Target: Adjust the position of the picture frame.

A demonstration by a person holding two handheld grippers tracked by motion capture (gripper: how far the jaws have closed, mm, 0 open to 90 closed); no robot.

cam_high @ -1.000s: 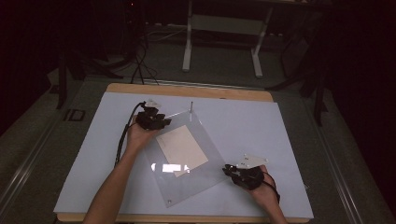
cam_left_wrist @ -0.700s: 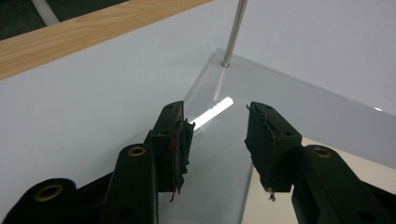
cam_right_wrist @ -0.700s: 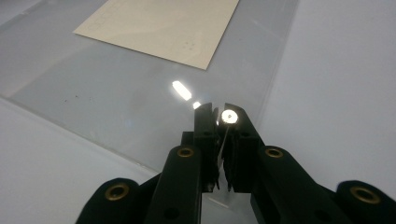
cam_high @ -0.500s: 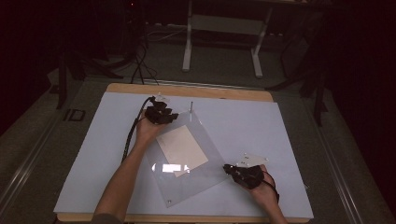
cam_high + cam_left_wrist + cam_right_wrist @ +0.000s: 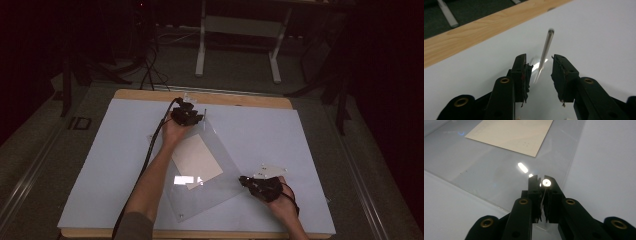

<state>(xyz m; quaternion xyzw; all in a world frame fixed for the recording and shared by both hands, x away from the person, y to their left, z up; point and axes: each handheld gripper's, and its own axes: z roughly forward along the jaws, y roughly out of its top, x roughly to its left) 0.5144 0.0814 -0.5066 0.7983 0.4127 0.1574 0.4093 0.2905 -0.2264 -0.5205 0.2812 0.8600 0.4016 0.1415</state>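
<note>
In the high view a clear plastic sleeve (image 5: 210,170) with a cream paper sheet (image 5: 196,159) inside lies on the white table mat (image 5: 90,165). In the left gripper view the left gripper (image 5: 539,71), its jaws apart and just now closing, straddles the sleeve's raised far corner without touching it. In the right gripper view the right gripper (image 5: 541,185) has its jaws pinched on the sleeve's near edge.

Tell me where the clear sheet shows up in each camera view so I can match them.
High view: the clear sheet lies mid-table, tilted, between both hands.
Left gripper view: its raised corner edge stands between the open jaws, untouched.
Right gripper view: it spreads across the upper left; its near corner is pinched in the jaws.
Shared landmark: the cream paper under the sheet, also at the top of the right gripper view.
</note>
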